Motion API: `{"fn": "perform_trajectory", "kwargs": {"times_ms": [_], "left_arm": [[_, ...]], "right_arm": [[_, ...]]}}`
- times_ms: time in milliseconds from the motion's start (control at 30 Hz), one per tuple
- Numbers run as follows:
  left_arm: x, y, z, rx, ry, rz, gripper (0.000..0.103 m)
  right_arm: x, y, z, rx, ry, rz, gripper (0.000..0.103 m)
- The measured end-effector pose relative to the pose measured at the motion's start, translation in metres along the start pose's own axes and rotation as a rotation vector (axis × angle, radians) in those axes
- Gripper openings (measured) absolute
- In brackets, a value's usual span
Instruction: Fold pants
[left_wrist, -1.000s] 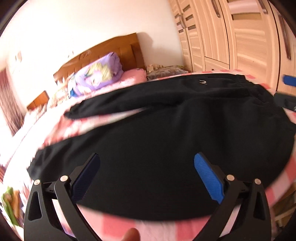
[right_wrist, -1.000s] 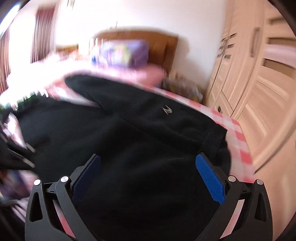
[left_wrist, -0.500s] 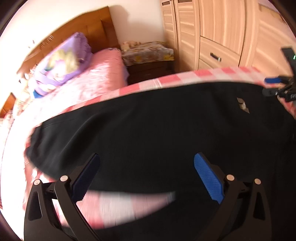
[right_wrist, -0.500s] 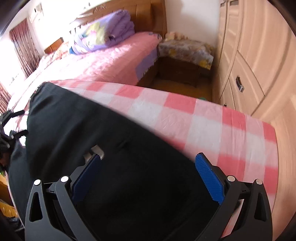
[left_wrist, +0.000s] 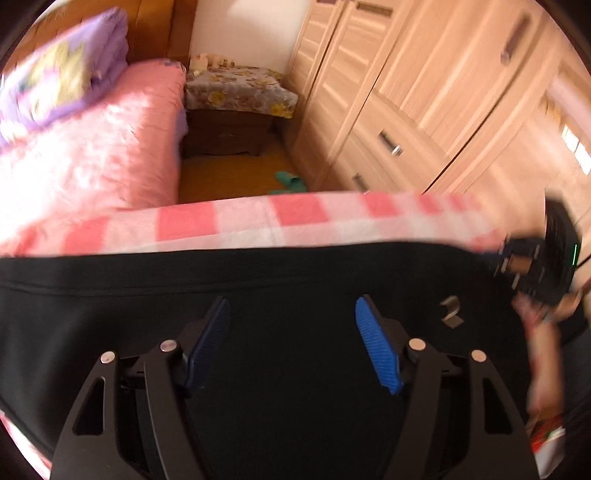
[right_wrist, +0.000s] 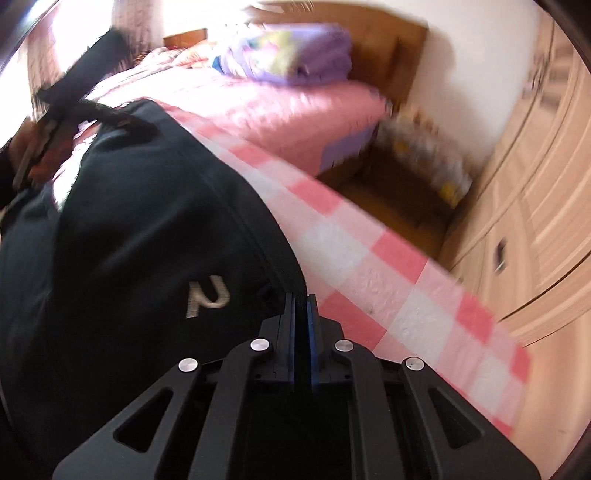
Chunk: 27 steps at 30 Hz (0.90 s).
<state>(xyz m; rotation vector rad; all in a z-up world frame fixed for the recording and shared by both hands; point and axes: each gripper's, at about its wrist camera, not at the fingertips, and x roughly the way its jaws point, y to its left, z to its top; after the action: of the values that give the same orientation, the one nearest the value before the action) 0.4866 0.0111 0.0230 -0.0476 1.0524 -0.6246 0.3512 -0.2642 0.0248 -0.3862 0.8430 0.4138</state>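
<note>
Pants: black track pants (left_wrist: 288, 280) with a small pale logo (right_wrist: 207, 295) lie spread on the pink-and-white checked sheet (right_wrist: 369, 266); their ribbed waistband (left_wrist: 221, 273) runs across the left wrist view, close to the sheet's far edge.
Right hand-held gripper (right_wrist: 302, 314): pressed together on a fold of black cloth at the waistband corner, just beside the logo.
Left hand-held gripper (left_wrist: 291, 332): spread wide, hovering over the waistband with cloth between its blue pads (left_wrist: 376, 350) but nothing pinched; whether it touches the cloth cannot be told.
Step in hand: judged to be taking hold of both ends of the waistband before the first fold.
Doing it well: bring the left one down onto the band well apart from the right one's grip, bite both layers of cloth, not only the top, then lift both ends level so the legs hang even.
Risk: a shallow bite could slip off the soft cloth; an uneven lift would skew the crease.
Surface: the checked sheet covers a flat, soft-looking support with bare squares beyond the waistband.
Room: a bed with a pink quilt (left_wrist: 92, 147) and a purple folded blanket (right_wrist: 288, 51), a cloth-covered nightstand (left_wrist: 236, 92), light wooden wardrobes (left_wrist: 424, 92), green slippers (left_wrist: 290, 181) on the floor.
</note>
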Motion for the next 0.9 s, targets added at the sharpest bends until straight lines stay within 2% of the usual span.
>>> {"fn": "perform_trajectory", "kwargs": {"times_ms": [100,167,200,267,400,433,467,500,600,667,700,767,800,867,900], "left_arm": [[-0.006,0.002,0.003,-0.134,0.006,-0.107,0.072],[-0.016,0.001,0.000,-0.202,-0.010,-0.176,0.079],[-0.019,0.000,-0.002,-0.232,-0.009,-0.180,0.084],[-0.021,-0.004,-0.009,-0.286,0.020,-0.162,0.084],[-0.009,-0.008,-0.025,-0.362,0.093,-0.082,0.083],[-0.005,-0.008,-0.030,-0.368,0.100,-0.057,0.068],[-0.003,-0.010,-0.038,-0.356,0.101,-0.018,0.049],[-0.005,-0.009,-0.044,-0.339,0.107,0.012,0.013],[-0.038,-0.023,-0.060,-0.274,-0.036,0.042,0.013],[-0.086,-0.047,-0.082,-0.192,-0.201,0.074,0.013],[-0.118,-0.070,-0.104,-0.114,-0.312,0.101,0.013],[-0.153,-0.099,-0.146,-0.017,-0.418,0.135,0.013],[-0.164,-0.110,-0.173,0.019,-0.439,0.147,0.014],[-0.169,-0.122,-0.227,0.054,-0.418,0.159,0.018],[-0.160,-0.119,-0.254,0.046,-0.374,0.162,0.019]], "right_arm": [[-0.046,0.044,-0.014,-0.048,-0.107,-0.095,0.009],[-0.068,0.080,-0.029,-0.106,-0.140,-0.159,0.008],[-0.074,0.094,-0.036,-0.125,-0.152,-0.178,0.009],[-0.085,0.134,-0.053,-0.157,-0.177,-0.205,0.008],[-0.098,0.181,-0.083,-0.158,-0.218,-0.258,0.008],[-0.098,0.185,-0.086,-0.145,-0.217,-0.261,0.008],[-0.097,0.188,-0.091,-0.131,-0.215,-0.283,0.008],[-0.094,0.187,-0.090,-0.127,-0.214,-0.299,0.008],[-0.104,0.174,-0.086,-0.092,-0.249,-0.323,0.008],[-0.126,0.173,-0.088,-0.069,-0.292,-0.330,0.008],[-0.136,0.175,-0.093,-0.060,-0.307,-0.329,0.008],[-0.160,0.181,-0.111,-0.029,-0.333,-0.286,0.008],[-0.166,0.187,-0.122,-0.017,-0.334,-0.254,0.008],[-0.161,0.200,-0.153,0.028,-0.281,-0.177,0.009],[-0.154,0.205,-0.162,0.047,-0.251,-0.150,0.017]]}}
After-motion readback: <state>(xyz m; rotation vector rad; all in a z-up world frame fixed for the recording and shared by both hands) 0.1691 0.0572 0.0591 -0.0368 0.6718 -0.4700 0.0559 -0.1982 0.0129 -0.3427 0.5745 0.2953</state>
